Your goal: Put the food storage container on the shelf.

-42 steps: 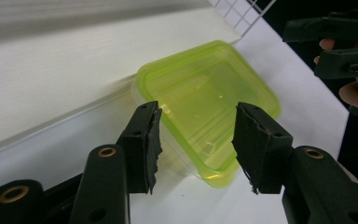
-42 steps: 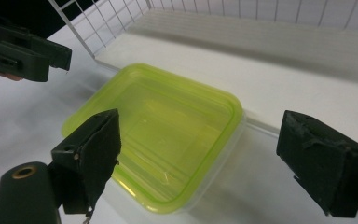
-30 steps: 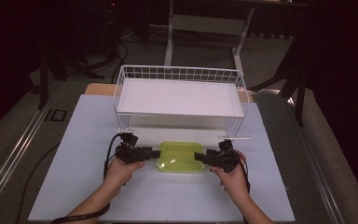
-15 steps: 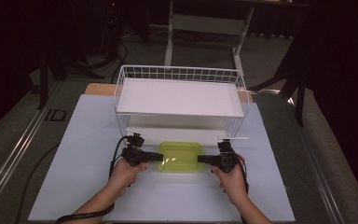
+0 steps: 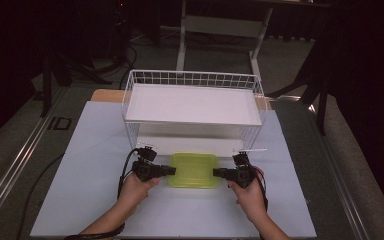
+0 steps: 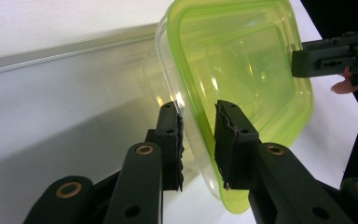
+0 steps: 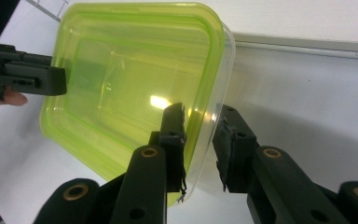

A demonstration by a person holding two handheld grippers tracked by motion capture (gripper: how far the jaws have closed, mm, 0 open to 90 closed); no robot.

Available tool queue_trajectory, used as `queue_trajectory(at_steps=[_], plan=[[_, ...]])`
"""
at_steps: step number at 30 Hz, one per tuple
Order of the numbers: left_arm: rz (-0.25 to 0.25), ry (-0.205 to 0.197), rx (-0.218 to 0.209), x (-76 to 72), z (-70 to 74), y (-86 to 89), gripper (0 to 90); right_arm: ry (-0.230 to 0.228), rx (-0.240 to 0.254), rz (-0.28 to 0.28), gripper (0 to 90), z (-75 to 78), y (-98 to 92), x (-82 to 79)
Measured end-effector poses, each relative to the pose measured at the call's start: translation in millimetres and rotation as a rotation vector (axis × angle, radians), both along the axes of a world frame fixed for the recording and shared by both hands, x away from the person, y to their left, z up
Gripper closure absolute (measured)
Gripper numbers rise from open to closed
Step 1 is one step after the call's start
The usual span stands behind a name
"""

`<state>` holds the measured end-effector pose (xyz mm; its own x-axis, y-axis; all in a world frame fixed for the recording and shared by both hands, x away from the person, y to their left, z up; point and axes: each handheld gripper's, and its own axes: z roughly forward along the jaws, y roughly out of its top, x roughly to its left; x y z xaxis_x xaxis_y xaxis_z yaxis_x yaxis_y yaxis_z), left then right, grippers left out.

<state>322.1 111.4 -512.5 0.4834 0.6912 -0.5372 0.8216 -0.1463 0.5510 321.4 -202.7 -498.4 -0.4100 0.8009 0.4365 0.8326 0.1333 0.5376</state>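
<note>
1. Dark floor surrounds your white table point(image 5: 95, 200); the work lies on its near half.
2. Your left gripper point(image 6: 198, 140) has its jaws narrow, one on each side of the left rim of the box point(image 6: 242, 70). They have just been closing. One pad lies over the green lid, the other against the clear wall, and the pads look pressed onto the rim.
3. Your right gripper point(image 7: 199, 140) does the same at the opposite end of the box point(image 7: 121, 84): jaws narrow, just been closing, the rim between them, one pad on the lid side and one on the clear wall side.
4. From above, your left gripper point(image 5: 156, 170) and right gripper point(image 5: 230, 173) point at each other, level with the table, with the box point(image 5: 195, 169) between them.
5. Your box is a clear tub with a green lid on it. It sits at the middle of the table's near half; whether it rests on the surface or is just lifted cannot be told.
6. Just behind the box stands a white wire rack point(image 5: 130, 95) with a white shelf board point(image 5: 190, 105) in it.
</note>
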Motion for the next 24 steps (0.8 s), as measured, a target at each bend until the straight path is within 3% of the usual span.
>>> queue_trajectory(at_steps=[4,7,10,13,18,24], plan=[[0.012,-0.007,0.004,-4.5,2.2,-0.3,76.1,0.002,0.013,-0.002,76.0,0.6,-0.2,-4.1],[0.014,-0.041,0.041,-9.5,6.8,-0.4,80.2,-0.003,0.016,0.003,79.3,3.0,1.0,-9.4],[0.018,-0.05,0.045,-11.9,11.0,1.9,80.8,-0.037,0.003,0.017,79.6,6.4,3.7,-13.1],[0.029,-0.083,0.045,-13.6,20.4,3.9,80.9,-0.064,0.026,0.016,79.7,13.1,5.0,-12.4],[0.055,-0.146,0.003,-7.9,36.7,9.0,81.0,-0.13,0.036,-0.005,79.7,30.6,7.9,-10.6],[0.073,-0.179,-0.009,0.1,43.3,8.6,81.1,-0.181,0.036,-0.033,79.7,42.2,9.6,-3.9]])
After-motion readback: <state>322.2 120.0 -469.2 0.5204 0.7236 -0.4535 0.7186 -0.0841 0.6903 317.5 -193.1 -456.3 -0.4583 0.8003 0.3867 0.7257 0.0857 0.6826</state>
